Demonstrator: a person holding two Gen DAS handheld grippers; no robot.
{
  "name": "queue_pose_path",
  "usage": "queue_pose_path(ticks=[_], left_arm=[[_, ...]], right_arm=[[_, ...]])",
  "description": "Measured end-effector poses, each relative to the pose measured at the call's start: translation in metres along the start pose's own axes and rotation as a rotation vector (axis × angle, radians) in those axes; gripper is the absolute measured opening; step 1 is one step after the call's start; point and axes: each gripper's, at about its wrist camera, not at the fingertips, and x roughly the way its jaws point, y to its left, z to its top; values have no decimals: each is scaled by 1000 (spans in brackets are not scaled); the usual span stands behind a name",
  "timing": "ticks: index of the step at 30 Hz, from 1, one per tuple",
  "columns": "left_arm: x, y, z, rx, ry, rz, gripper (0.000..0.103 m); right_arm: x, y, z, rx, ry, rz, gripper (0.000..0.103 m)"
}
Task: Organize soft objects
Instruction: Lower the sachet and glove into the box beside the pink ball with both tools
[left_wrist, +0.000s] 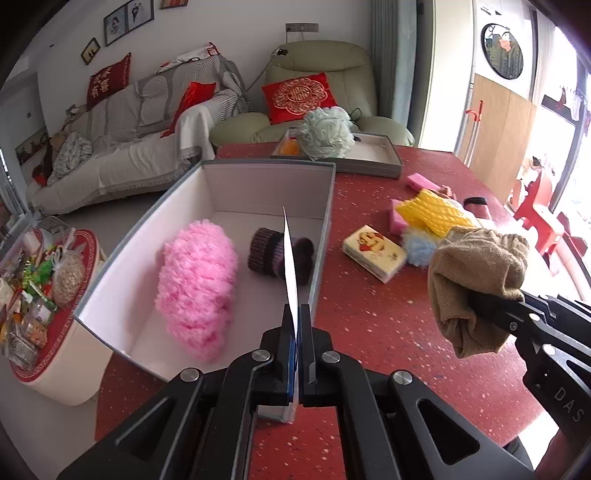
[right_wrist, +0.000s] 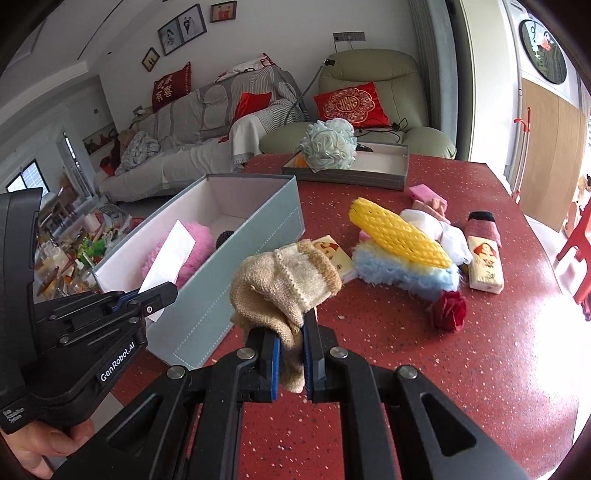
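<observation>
L gripper: jaws pressed together on the edge of a thin white card, seen edge-on in the left wrist view, so its face is unreadable there. In the right wrist view, lower left, the same card shows as a blank white sheet tilted over the box; its lower corner is hidden behind the gripper.

R gripper: jaws pinching a tan knit sock, bunched, cuff flopped to the right, tail hanging below the pads. In the left wrist view it sits at the right edge, clear of the surface.

Grey box, centre-left, white inside. Holds a pink fluffy item and a dark knit item, the latter partly cut by the card; shape unclear.

Red speckled surface, right half: yellow foam net lying on a blue fluffy item, two tissue packs, a red rose-like thing, pink bits behind; pile overlaps, hard to separate.

Far end: shallow tray with a pale mesh pouf; orange thing behind it mostly hidden.

Person's hand, bottom left, cut off by the frame.
</observation>
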Motion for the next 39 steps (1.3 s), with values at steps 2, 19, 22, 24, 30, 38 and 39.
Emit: queue_pose_path(ticks=[2,19,22,24,30,38,39], left_arm=[[4,13,9,-29,-5,15,1],[70,101,19,-174,134,114,0],[73,101,9,-165,151,119,0],[69,96,5,-131,144,123,0],[55,84,-5,-97,144,108,1],[51,87,0,-117,142,94,1],[52,88,1,-119,141,94,0]], right_arm=[[9,10,14,-15,-8,14,10],[115,98,74,-173,121,98,10],[122,94,59,-164,167,90,10],[118,91,48,-167,182,88,10],[95,97,30,-207,160,88,10],[91,105,42,-208,131,90,10],[93,106,46,-208,129,92,10]])
